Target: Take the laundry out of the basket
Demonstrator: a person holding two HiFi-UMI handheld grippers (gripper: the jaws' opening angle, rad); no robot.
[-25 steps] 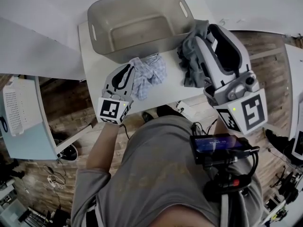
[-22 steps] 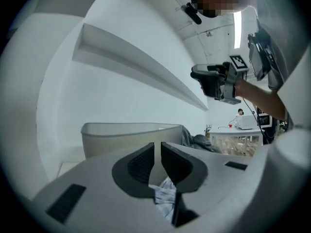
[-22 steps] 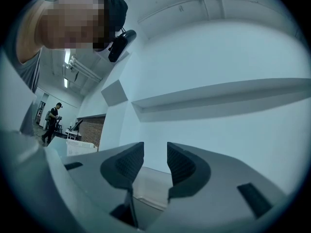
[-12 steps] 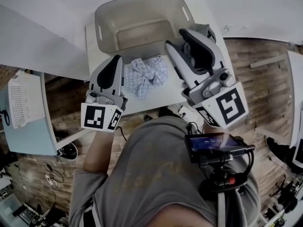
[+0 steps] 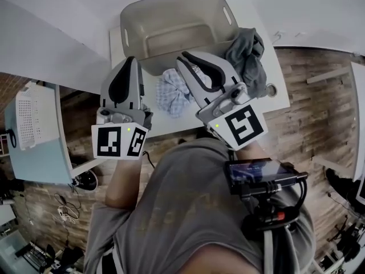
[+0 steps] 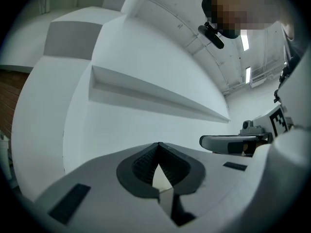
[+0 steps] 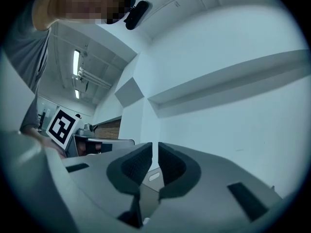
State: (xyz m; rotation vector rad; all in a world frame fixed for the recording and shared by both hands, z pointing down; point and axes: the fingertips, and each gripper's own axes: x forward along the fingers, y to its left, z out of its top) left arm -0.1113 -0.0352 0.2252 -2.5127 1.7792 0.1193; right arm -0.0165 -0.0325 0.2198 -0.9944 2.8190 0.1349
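While empty, basket (image 5: 177, 17) beside checked cloth (image 5: 170, 93), grey garment (image 5: 251, 61).

I count one basket, two cloths and one table.
The basket (image 5: 171, 24) sits ahead of my left gripper (image 5: 130, 61); the checked cloth (image 5: 174, 93) lies just right of it, the grey cloth (image 5: 248, 59) farther right, both on the table (image 5: 279, 73).

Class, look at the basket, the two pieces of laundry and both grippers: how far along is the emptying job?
Done: the basket looks empty, and the checked cloth and grey garment lie on the table beside it.
In hand: nothing. The left gripper is shut. The right gripper has just been closing to a slit, with nothing between its jaws.
Left: seemingly nothing more to take out.
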